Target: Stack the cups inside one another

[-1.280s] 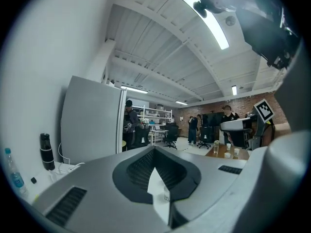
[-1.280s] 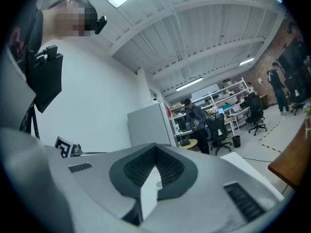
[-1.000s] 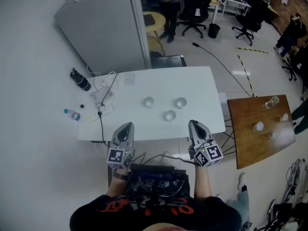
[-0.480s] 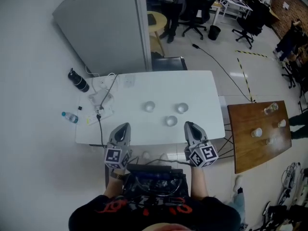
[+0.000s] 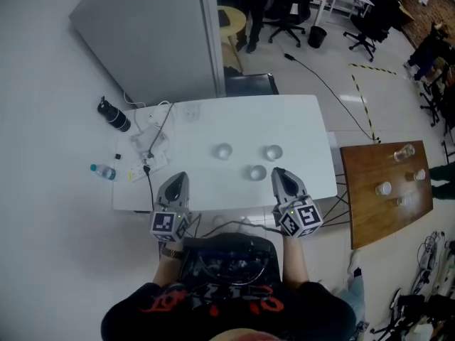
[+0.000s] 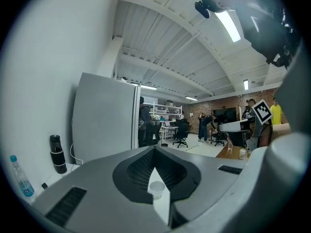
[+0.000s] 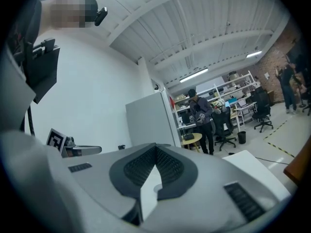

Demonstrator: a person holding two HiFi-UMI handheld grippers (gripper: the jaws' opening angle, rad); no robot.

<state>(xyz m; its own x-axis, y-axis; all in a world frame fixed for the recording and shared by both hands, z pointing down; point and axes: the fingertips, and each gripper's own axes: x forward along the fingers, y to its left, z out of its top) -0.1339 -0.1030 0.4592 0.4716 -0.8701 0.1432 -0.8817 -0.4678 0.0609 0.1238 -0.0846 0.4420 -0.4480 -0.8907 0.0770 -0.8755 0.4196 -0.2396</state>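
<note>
Grey jaws of my left gripper [image 5: 175,184] and right gripper [image 5: 279,175] are both pressed together, empty, over the near edge of the worktop [image 5: 213,123]. Beyond them I see three clear cups standing apart: the near cup [image 5: 257,172] just left of the right gripper, the left cup [image 5: 223,150] and right cup [image 5: 273,152] farther back

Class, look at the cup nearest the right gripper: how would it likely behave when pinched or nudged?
The cup looks small and see-through, so probably light: a nudge may slide or tip it on the smooth white table. Standing upright and open-topped, its rim would likely flex under a hard pinch.
</note>
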